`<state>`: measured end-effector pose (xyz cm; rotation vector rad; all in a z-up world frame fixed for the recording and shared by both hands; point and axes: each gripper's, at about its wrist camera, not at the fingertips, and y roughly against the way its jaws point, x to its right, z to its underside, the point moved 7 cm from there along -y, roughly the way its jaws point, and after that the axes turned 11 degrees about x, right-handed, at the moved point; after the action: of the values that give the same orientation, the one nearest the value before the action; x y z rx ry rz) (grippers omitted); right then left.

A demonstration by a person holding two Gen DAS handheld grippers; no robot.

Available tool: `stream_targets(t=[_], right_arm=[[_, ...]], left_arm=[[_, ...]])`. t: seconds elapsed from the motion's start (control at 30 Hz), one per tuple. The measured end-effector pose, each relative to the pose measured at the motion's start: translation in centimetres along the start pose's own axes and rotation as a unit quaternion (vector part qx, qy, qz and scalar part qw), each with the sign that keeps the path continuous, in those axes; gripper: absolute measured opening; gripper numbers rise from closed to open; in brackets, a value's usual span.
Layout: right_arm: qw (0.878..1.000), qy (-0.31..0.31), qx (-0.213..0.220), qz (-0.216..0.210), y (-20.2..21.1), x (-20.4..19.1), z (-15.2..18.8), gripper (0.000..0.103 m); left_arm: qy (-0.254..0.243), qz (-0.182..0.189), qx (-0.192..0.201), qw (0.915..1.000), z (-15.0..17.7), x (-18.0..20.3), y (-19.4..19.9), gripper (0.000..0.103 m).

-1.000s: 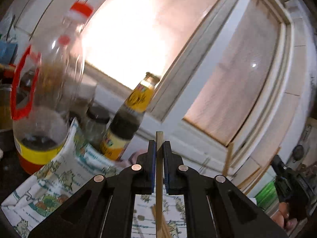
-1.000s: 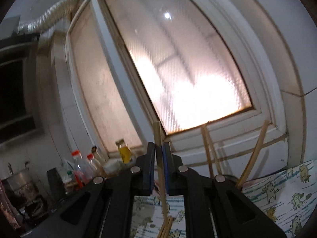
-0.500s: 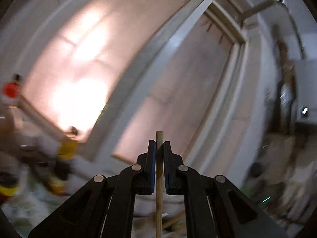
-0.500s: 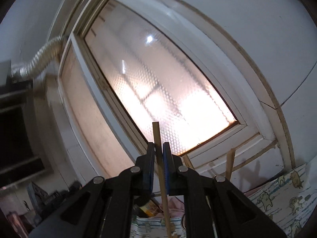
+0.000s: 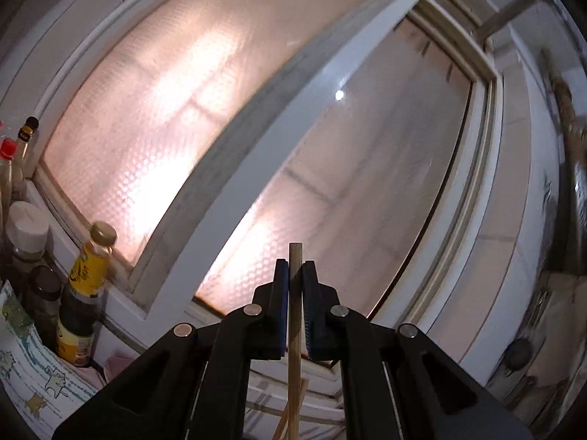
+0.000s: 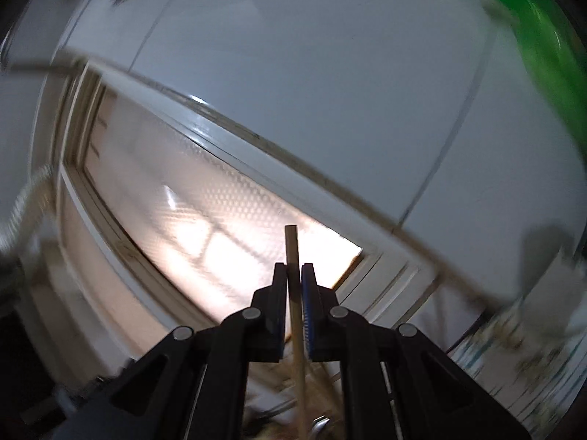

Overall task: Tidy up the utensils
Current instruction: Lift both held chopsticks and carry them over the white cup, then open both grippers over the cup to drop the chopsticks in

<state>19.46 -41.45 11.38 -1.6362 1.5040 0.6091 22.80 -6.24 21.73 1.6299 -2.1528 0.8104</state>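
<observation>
My left gripper (image 5: 294,275) is shut on a wooden chopstick (image 5: 294,330) that stands upright between its blue pads and sticks out a little above them. My right gripper (image 6: 293,275) is shut on another wooden chopstick (image 6: 295,315), also upright, its tip above the pads. Both grippers point up at a frosted window. More chopstick ends (image 5: 284,421) show below the left gripper.
Sauce bottles (image 5: 82,293) and jars (image 5: 25,234) stand on the window sill at the left, beside a cartoon-print cloth (image 5: 33,385). A blurred green object (image 6: 546,47) is at the top right of the right wrist view. White tiled wall surrounds the window (image 5: 256,139).
Both grippers have tilted upward and swung, each still holding its chopstick. The left view has turned back toward the bottles. The right view has swung up to the wall, with a green object entering.
</observation>
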Motion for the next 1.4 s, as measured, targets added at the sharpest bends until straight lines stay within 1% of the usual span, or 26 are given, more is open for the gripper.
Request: stream_targets(t=[0.03, 0.1, 0.2, 0.27, 0.3, 0.37, 0.4, 0.5, 0.53, 0.6, 0.67, 0.8, 0.83, 0.87, 0.9, 0.93, 0.97, 1.0, 1.03, 1.07, 1.1, 1.17, 1.2, 1.27, 1.3, 1.4], right_arm=[[1.000, 0.003, 0.004, 0.002, 0.0, 0.0, -0.1, 0.009], [1.000, -0.009, -0.008, -0.007, -0.1, -0.1, 0.3, 0.008], [1.000, 0.006, 0.006, 0.001, 0.1, -0.3, 0.3, 0.008], [1.000, -0.015, 0.007, -0.005, 0.3, -0.2, 0.1, 0.008], [1.000, -0.023, 0.019, 0.001, 0.6, 0.1, -0.2, 0.008], [0.997, -0.011, 0.071, 0.027, 1.7, 0.4, -1.1, 0.008], [0.996, -0.007, 0.089, 0.028, 2.2, 0.2, -1.4, 0.009], [0.995, 0.011, 0.094, 0.029, 2.3, -0.1, -1.4, 0.008], [0.995, 0.021, 0.091, 0.032, 2.2, -0.1, -1.3, 0.009], [0.997, 0.039, 0.060, 0.035, 1.3, -0.4, -0.4, 0.009], [0.998, 0.058, 0.005, 0.036, 0.0, -0.8, 1.0, 0.009], [0.994, 0.093, -0.058, 0.030, -1.2, -1.8, 3.1, 0.010], [0.993, 0.093, -0.071, 0.027, -1.3, -2.0, 3.5, 0.012], [0.991, 0.094, -0.088, 0.020, -1.5, -2.3, 3.9, 0.022], [0.990, 0.099, -0.098, 0.015, -1.5, -2.6, 4.2, 0.040], [0.989, 0.109, -0.102, 0.011, -1.4, -3.0, 4.4, 0.050], [0.987, 0.123, -0.099, 0.014, -1.1, -3.5, 4.4, 0.065], [0.986, 0.134, -0.094, 0.016, -0.8, -3.8, 4.3, 0.072], [0.985, 0.148, -0.089, 0.013, -0.5, -4.3, 4.2, 0.073], [0.983, 0.160, -0.086, 0.003, -0.2, -4.9, 4.2, 0.078], [0.981, 0.173, -0.083, -0.004, 0.0, -5.5, 4.3, 0.085], [0.980, 0.187, -0.072, -0.007, 0.4, -6.2, 4.5, 0.093], [0.979, 0.192, -0.067, -0.010, 0.6, -6.4, 4.6, 0.094], [0.977, 0.200, -0.068, -0.010, 0.8, -6.7, 5.0, 0.097], [0.977, 0.201, -0.070, -0.008, 0.8, -6.8, 5.2, 0.097], [0.977, 0.202, -0.073, -0.010, 0.9, -7.0, 5.6, 0.100]], left_arm=[[-0.005, -0.002, -0.006, 1.0000, 0.6, 0.2, -0.3, 0.006], [-0.021, -0.008, -0.011, 0.9997, 1.6, 0.4, -0.7, 0.006], [-0.045, -0.014, -0.026, 0.9985, 3.6, 0.5, -0.9, 0.006], [-0.056, -0.014, -0.040, 0.9975, 5.1, 0.4, -0.9, 0.006], [-0.063, -0.014, -0.045, 0.9969, 5.8, 0.3, -0.8, 0.006], [-0.071, -0.015, -0.056, 0.9958, 7.0, 0.0, -0.9, 0.006], [-0.071, -0.013, -0.064, 0.9953, 7.6, -0.1, -1.0, 0.006], [-0.065, 0.011, -0.102, 0.9926, 9.3, -0.4, -0.7, 0.006], [-0.069, 0.014, -0.110, 0.9914, 9.8, -0.4, -0.5, 0.006], [-0.092, 0.022, -0.132, 0.9867, 10.8, -0.1, -0.4, 0.006], [-0.121, 0.022, -0.156, 0.9801, 11.7, 0.2, -0.3, 0.006], [-0.126, 0.044, -0.182, 0.9742, 12.2, 0.5, 0.2, 0.008], [-0.124, 0.051, -0.187, 0.9731, 12.3, 0.5, 0.4, 0.017], [-0.122, 0.055, -0.190, 0.9726, 12.2, 0.6, 0.6, 0.035], [-0.121, 0.053, -0.189, 0.9729, 12.0, 0.7, 0.8, 0.046], [-0.124, 0.048, -0.183, 0.9741, 11.6, 0.6, 1.2, 0.060], [-0.129, 0.047, -0.172, 0.9756, 11.2, 0.7, 1.7, 0.063], [-0.139, 0.050, -0.164, 0.9753, 10.8, 0.9, 2.2, 0.063], [-0.154, 0.050, -0.158, 0.9740, 10.5, 1.1, 2.6, 0.065], [-0.171, 0.041, -0.149, 0.9731, 10.1, 1.1, 2.9, 0.067], [-0.186, 0.033, -0.135, 0.9725, 9.7, 1.1, 3.4, 0.069], [-0.212, 0.019, -0.112, 0.9707, 8.8, 0.9, 4.3, 0.075], [-0.230, 0.004, -0.095, 0.9685, 8.3, 0.7, 4.7, 0.075], [-0.253, -0.007, -0.079, 0.9644, 7.7, 0.2, 5.2, 0.081], [-0.261, -0.016, -0.078, 0.9620, 7.5, -0.2, 5.3, 0.081], [-0.267, -0.034, -0.081, 0.9596, 6.8, -1.9, 5.8, 0.081]])
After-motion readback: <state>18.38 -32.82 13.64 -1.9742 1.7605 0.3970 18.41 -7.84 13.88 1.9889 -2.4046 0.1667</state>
